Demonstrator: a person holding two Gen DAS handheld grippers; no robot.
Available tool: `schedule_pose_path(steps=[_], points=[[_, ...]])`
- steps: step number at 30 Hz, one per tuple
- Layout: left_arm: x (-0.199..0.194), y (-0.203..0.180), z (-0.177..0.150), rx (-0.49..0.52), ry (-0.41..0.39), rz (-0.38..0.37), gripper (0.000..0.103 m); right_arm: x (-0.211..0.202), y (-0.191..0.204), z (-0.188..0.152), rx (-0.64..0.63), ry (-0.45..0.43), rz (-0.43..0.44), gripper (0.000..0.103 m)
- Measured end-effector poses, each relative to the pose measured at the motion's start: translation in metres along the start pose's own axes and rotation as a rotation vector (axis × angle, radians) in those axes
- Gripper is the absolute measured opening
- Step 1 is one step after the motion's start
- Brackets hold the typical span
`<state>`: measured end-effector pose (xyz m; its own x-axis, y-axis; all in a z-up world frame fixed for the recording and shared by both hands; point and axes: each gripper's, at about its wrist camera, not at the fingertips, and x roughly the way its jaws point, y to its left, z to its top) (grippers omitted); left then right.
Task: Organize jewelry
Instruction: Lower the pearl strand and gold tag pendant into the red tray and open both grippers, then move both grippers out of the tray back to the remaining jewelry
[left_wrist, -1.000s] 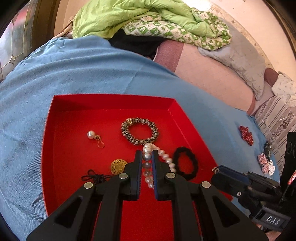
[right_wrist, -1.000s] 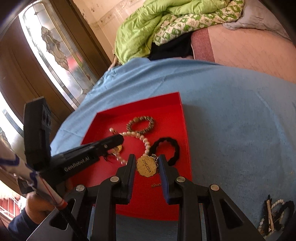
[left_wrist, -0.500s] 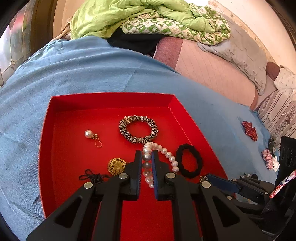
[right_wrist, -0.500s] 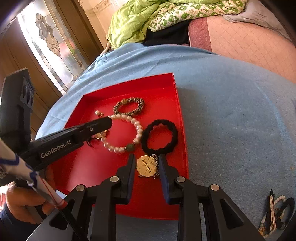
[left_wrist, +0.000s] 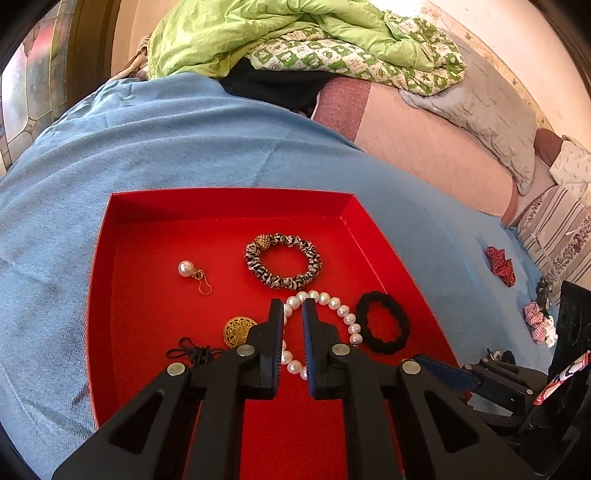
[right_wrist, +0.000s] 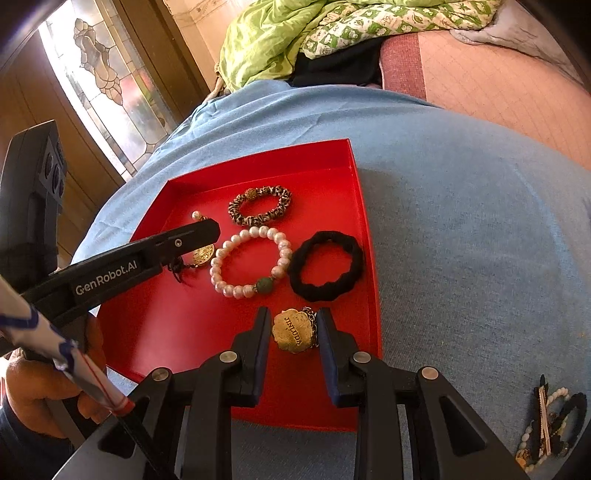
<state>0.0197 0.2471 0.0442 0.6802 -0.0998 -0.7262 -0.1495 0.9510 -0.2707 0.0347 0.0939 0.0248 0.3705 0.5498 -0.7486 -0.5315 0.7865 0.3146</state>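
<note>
A red tray (left_wrist: 155, 332) (right_wrist: 369, 295) lies on a blue cloth. In it lie a pearl bracelet (left_wrist: 332, 306) (right_wrist: 251, 262), a black scrunchie (left_wrist: 384, 325) (right_wrist: 327, 271), a leopard-print scrunchie (left_wrist: 283, 260) (right_wrist: 260, 205), a pearl earring (left_wrist: 190, 271), a gold round pendant (left_wrist: 238, 330) and a black cord (left_wrist: 192, 352). My left gripper (left_wrist: 293, 314) is slightly open above the pearl bracelet, which lies flat. My right gripper (right_wrist: 290, 325) is opening around a gold tag on a chain (right_wrist: 293, 330) at the tray's near right part.
More hair accessories lie on the blue cloth at the right: red bows (left_wrist: 500, 260), small checked clips (left_wrist: 537, 321), and a pile of clips and beads (right_wrist: 550, 417). Green bedding (left_wrist: 295, 33) and pillows lie beyond. A stained-glass door (right_wrist: 107, 77) stands at the left.
My left gripper let go of the pearl bracelet, which now lies flat in the tray, and has opened a little. My right gripper lowered the gold tag into the tray and widened.
</note>
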Motion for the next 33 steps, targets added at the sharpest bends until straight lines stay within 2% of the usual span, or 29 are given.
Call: schedule_pose_path(steps=[4, 6, 7, 22, 33], points=[[-0.002, 0.001, 0.001, -0.005, -0.003, -0.001, 0.012, -0.003, 0.001, 0.0, 0.008, -0.005, 0.009, 0.028], [-0.004, 0.001, 0.001, -0.009, -0.015, 0.004, 0.024, -0.005, 0.002, 0.0, 0.008, -0.01, 0.018, 0.028], [-0.005, 0.002, 0.001, -0.009, -0.021, 0.008, 0.026, -0.006, 0.003, 0.0, 0.007, -0.012, 0.02, 0.028], [-0.014, 0.002, 0.006, -0.015, -0.058, 0.033, 0.034, -0.035, -0.005, 0.01, 0.037, -0.079, 0.048, 0.028], [-0.018, -0.007, 0.006, 0.012, -0.08, 0.051, 0.038, -0.04, -0.013, 0.011, 0.054, -0.079, 0.047, 0.028]])
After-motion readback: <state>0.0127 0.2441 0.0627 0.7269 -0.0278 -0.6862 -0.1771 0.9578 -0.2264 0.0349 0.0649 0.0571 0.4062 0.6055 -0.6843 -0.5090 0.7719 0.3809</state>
